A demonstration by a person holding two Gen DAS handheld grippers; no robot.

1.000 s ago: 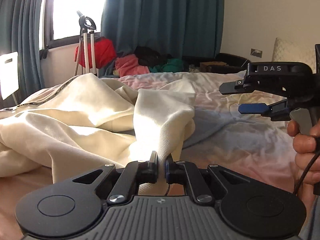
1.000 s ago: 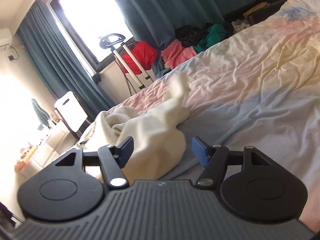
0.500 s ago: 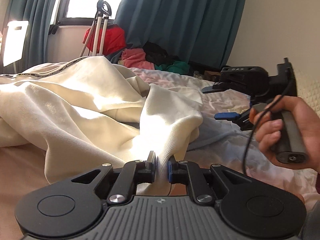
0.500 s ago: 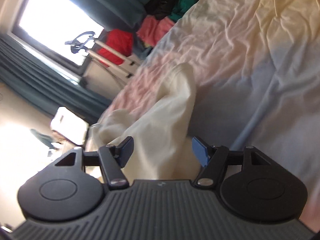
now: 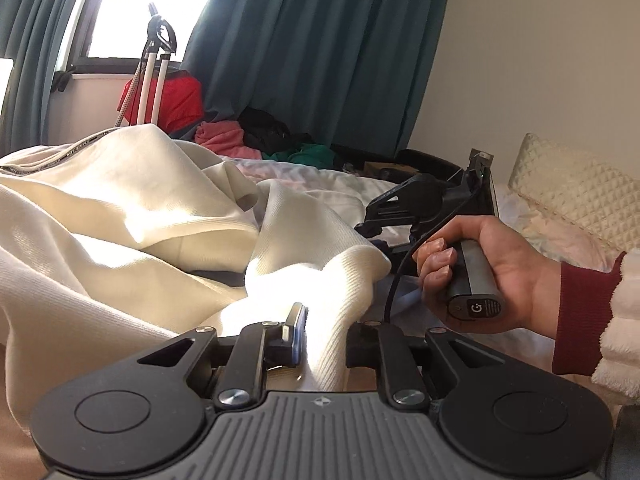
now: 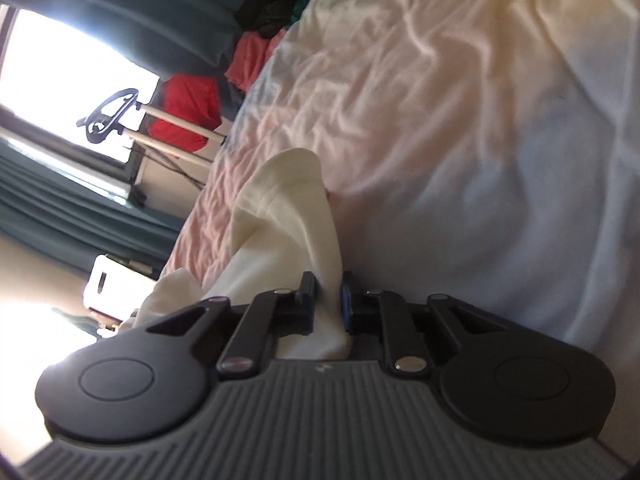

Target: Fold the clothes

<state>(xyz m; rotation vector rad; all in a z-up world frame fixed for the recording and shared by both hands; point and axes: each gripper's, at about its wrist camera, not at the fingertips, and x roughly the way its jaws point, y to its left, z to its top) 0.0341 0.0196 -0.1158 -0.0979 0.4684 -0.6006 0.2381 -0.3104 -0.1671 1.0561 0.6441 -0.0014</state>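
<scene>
A white "G" logo sits on the butt end of the right gripper's handle [image 5: 476,307], with small print beside it too fine to read.

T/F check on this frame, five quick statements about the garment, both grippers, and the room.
1. The garment on the bed is cream-coloured. True.
2. The right gripper has nothing between its fingers. False: its jaws are closing with a cream cuff between them, pads against the cloth.
3. The left gripper has cream fabric between its fingers. True; its jaws are opening.
4. The curtains are bright yellow. False: they are dark teal.
5. The hand on the right gripper's handle is bare to the elbow. False: a dark red cuff under a fluffy white sleeve covers the wrist.
</scene>
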